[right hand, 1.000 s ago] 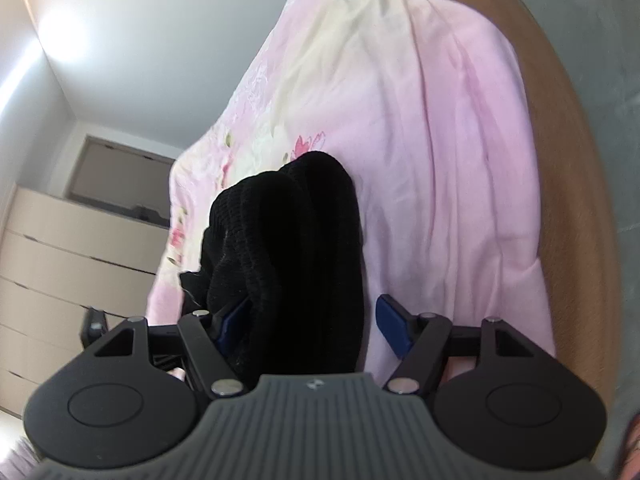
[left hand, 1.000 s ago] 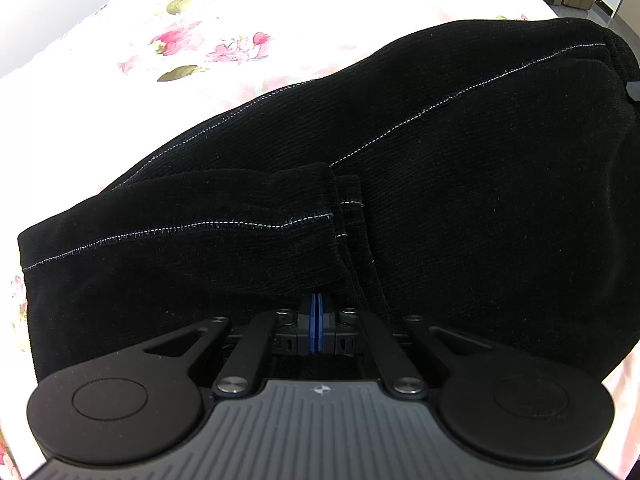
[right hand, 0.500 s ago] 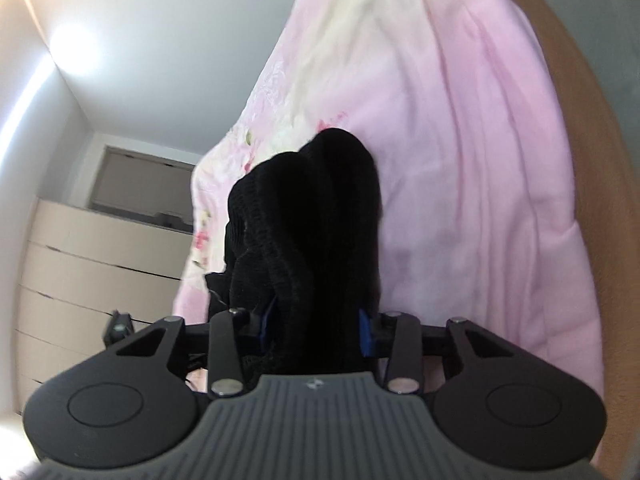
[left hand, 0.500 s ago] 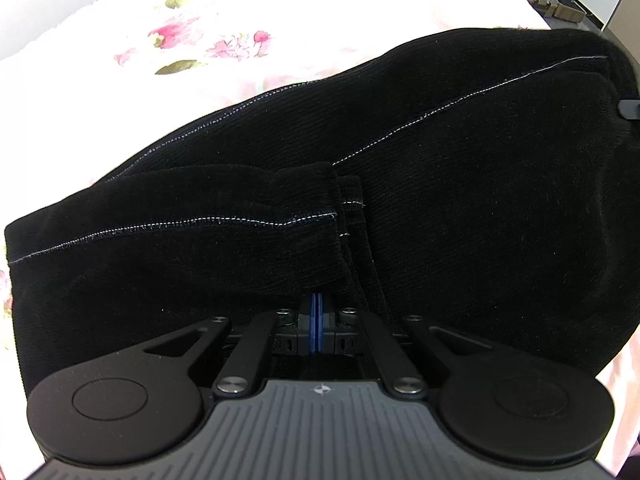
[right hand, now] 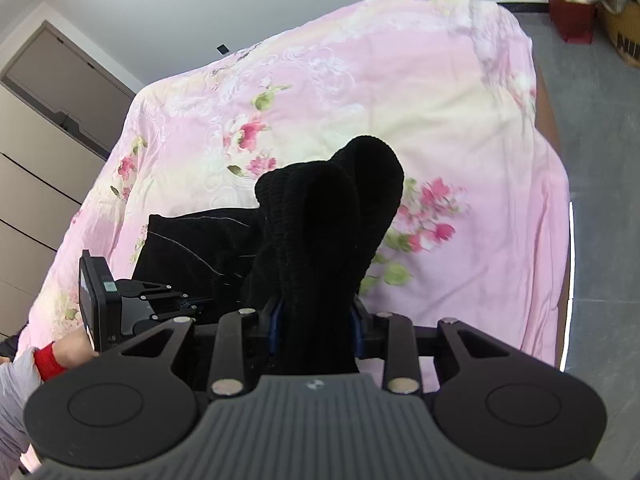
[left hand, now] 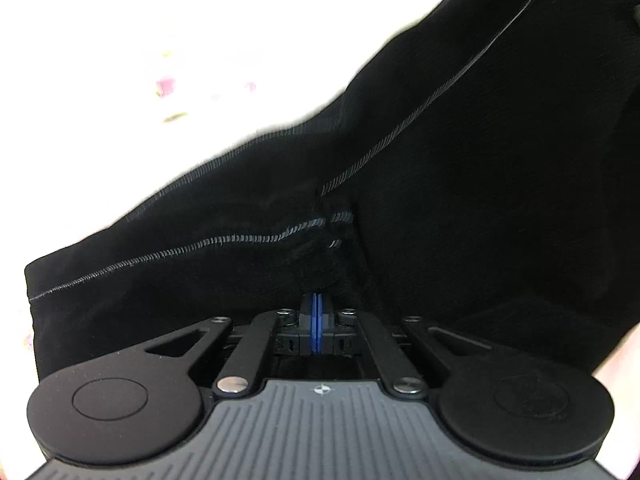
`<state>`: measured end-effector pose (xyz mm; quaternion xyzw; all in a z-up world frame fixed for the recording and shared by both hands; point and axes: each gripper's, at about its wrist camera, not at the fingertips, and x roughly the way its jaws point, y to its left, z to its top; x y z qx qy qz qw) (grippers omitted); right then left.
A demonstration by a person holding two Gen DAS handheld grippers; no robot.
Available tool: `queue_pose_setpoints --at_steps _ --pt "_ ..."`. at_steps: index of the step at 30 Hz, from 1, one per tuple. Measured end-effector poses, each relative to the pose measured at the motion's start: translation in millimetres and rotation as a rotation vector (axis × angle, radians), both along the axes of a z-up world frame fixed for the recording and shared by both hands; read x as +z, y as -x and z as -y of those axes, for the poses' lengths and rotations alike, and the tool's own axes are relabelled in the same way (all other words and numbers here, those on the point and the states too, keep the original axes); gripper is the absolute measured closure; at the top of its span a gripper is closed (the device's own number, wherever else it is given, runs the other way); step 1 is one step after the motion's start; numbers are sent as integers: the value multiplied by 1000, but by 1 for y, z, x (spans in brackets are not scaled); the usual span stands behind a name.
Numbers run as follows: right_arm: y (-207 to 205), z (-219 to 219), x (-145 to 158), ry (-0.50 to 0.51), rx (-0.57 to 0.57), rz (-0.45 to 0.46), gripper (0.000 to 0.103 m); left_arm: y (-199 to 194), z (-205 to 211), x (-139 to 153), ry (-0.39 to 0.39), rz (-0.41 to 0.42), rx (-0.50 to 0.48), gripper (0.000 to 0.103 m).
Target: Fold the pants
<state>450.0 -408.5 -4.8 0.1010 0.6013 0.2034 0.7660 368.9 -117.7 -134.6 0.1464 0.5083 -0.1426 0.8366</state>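
Black corduroy pants [left hand: 460, 200] with pale stitching fill the left wrist view, lying on a pink floral bedspread [left hand: 160, 40]. My left gripper [left hand: 316, 300] is shut, its blue pads pinching a fold at the near hem. In the right wrist view, a thick bunch of the pants [right hand: 332, 220] rises lifted off the bedspread [right hand: 400, 80]. My right gripper [right hand: 316, 316] has this bunch between its blue pads, which press on the cloth as the jaws are closing. The left gripper [right hand: 160, 300] shows at lower left, on the flat part of the pants.
A hand with a red wristband [right hand: 48, 360] holds the left gripper. A wardrobe with drawers [right hand: 40, 140] stands at left. Grey floor [right hand: 600, 160] lies to the right of the bed, with a red bag [right hand: 572, 12] and a basket at the far corner.
The right gripper closed onto the bunched pants and rose steeply, tilting down over the bed. The left gripper lifted a little with its fold; its view is now blurred.
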Motion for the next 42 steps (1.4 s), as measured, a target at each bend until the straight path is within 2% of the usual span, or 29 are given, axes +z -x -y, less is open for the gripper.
queue_pose_setpoints --at_steps 2,4,6,9,10,12,16,19,22,25,27,29,33,37,42 --pt "0 -20 14 31 -4 18 75 15 -12 16 178 -21 -14 96" --pt "0 -43 28 65 0 39 76 32 -15 18 275 -71 -58 96" --pt "1 -64 37 96 -2 54 76 45 -11 2 299 -142 -94 96" --pt "-1 -93 42 130 -8 63 76 53 -4 -45 274 -233 -59 95" --pt "0 -101 43 132 -10 59 77 55 -4 -54 276 -217 -47 95" --pt "4 -117 42 138 -1 48 77 55 -7 -53 293 -215 -31 94" --pt "6 -153 52 167 5 68 77 62 -39 -20 369 -202 -67 94" --pt "5 -181 57 172 8 78 77 67 -82 9 396 -134 -56 90" --pt "3 -215 57 175 19 83 77 64 -135 32 367 -42 42 89" --pt "0 -254 54 170 31 87 77 58 -202 44 358 53 221 89" --pt "-3 -281 49 167 47 82 77 57 -245 46 365 107 347 89" --pt "-5 -311 42 172 71 77 77 60 -281 41 393 115 445 89" --pt "-8 -379 19 189 131 52 77 63 -320 16 427 87 550 89" --pt "-9 -444 -25 249 194 6 76 64 -328 -8 510 42 556 89" --pt "-5 -493 -90 337 242 -61 75 73 -332 -26 530 32 518 89"
